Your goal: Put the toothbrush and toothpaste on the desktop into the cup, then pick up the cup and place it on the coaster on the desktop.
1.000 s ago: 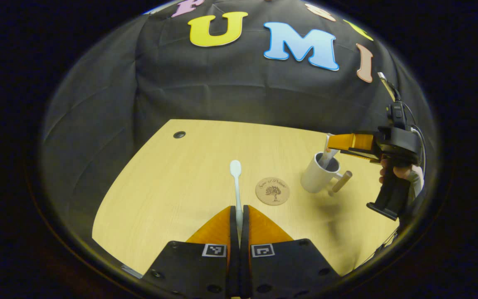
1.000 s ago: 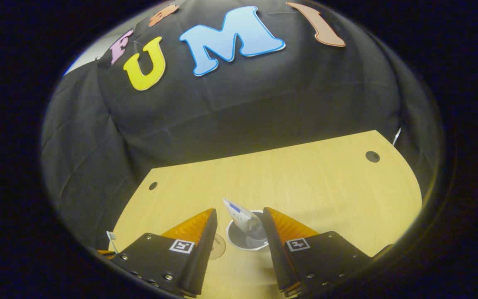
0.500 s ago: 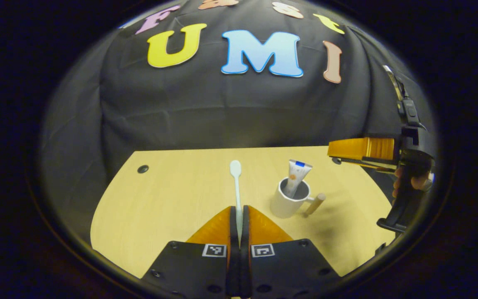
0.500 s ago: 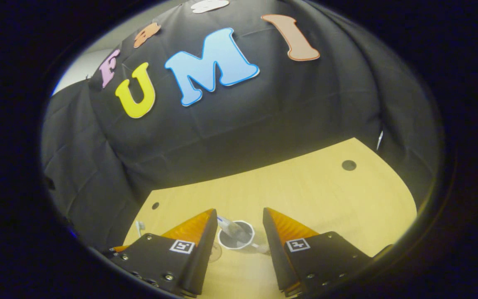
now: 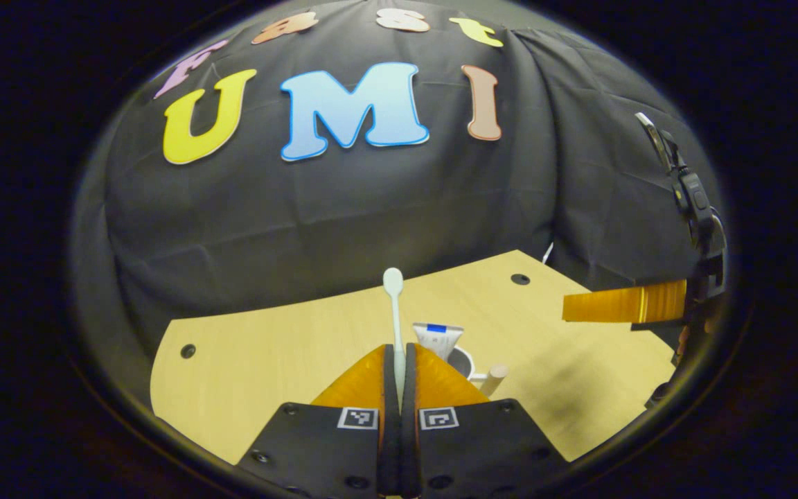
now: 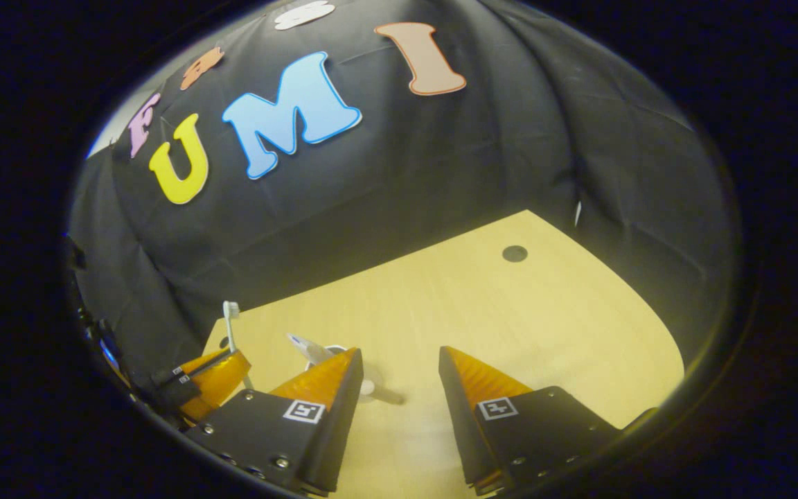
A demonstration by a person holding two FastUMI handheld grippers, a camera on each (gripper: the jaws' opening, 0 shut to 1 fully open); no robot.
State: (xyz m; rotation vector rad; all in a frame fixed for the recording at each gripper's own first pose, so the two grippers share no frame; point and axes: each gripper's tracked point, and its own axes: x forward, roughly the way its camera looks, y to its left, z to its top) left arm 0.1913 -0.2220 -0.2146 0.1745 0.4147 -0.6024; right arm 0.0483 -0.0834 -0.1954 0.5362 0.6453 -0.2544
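In the left gripper view, the left gripper (image 5: pixel 399 353) sits at the bottom centre, its jaws clenched on the white toothbrush (image 5: pixel 394 312), whose handle runs up from between them to a head just above the desktop's (image 5: pixel 267 360) far edge. Just right of the fingers, the toothpaste (image 5: pixel 437 339) stands in the white cup (image 5: pixel 465 362), whose wooden handle (image 5: pixel 494 376) points right. The right gripper (image 5: pixel 621 305) hangs at the right edge above the desktop. In the right gripper view, its jaws are released at the bottom with bare desktop between them; the cup sits at lower left, half hidden behind the left-hand finger (image 6: pixel 323 378).
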